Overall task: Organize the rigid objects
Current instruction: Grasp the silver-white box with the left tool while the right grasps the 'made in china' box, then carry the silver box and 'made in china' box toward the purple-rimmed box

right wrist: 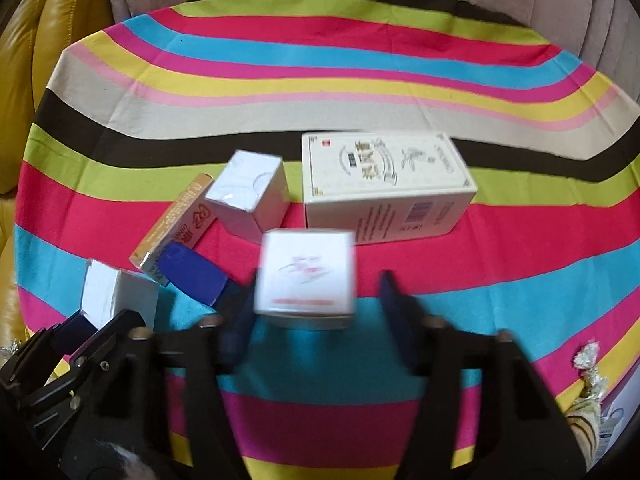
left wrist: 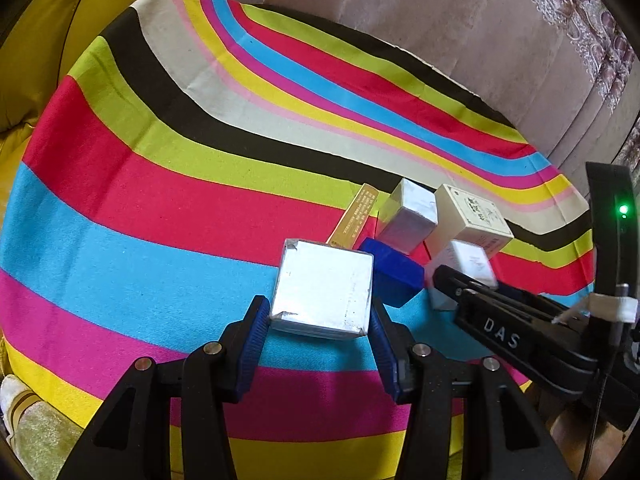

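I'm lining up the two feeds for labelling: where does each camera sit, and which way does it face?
Left wrist view: rides the left gripper, looking forward and down over the striped cloth; its jaws are shut on a silver-white box; the right gripper enters from the right.
Right wrist view: rides the right gripper, blurred, facing the cream carton; a white box with a pink logo sits between its jaws, with a gap on the right.
Shared: blue box, gold box, both held boxes.

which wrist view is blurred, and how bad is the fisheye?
Left wrist view: sharp; the silver box between the left gripper pads and the "DAS" lettering read cleanly. Right wrist view: motion-smeared near the lens; the right gripper and white box are soft. Both views bow the striped cloth heavily.
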`<state>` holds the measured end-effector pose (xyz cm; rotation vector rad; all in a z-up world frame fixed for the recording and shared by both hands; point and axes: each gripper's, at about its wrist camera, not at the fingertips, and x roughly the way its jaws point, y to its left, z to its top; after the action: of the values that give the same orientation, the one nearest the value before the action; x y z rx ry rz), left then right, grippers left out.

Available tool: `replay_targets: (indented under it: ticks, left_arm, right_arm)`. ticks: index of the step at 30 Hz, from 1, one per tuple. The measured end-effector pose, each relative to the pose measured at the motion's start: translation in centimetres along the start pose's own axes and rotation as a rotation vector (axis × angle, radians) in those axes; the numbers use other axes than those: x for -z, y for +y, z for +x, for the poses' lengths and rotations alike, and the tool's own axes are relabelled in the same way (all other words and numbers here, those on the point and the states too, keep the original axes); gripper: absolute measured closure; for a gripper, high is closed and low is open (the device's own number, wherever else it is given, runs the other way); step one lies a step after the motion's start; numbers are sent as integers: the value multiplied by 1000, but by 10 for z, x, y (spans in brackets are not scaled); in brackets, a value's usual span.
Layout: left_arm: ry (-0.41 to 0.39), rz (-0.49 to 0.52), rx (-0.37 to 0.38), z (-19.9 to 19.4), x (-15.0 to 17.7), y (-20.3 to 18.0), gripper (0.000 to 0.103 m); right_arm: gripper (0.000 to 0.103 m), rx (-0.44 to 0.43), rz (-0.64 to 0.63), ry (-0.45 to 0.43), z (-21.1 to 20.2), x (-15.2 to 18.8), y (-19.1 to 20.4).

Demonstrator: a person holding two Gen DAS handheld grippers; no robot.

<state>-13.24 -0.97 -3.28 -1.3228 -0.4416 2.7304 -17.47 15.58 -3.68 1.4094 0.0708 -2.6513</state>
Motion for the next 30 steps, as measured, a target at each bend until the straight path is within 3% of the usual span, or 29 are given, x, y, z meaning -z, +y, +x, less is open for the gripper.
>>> replay_targets:
  ticks: [17, 25, 30]
  left_arm:
    - [-31, 139, -160, -21, 11, -34, 53]
    - [-36, 80, -139, -49, 19, -40, 53]
    - [-33, 101, -104, -61, 31, -59, 53]
  right_arm:
    - [59, -11, -12, -88, -40, 24, -16]
    - [59, -16, 13, -96, -63, 37, -36]
    - [59, -10, 32, -93, -85, 53, -53]
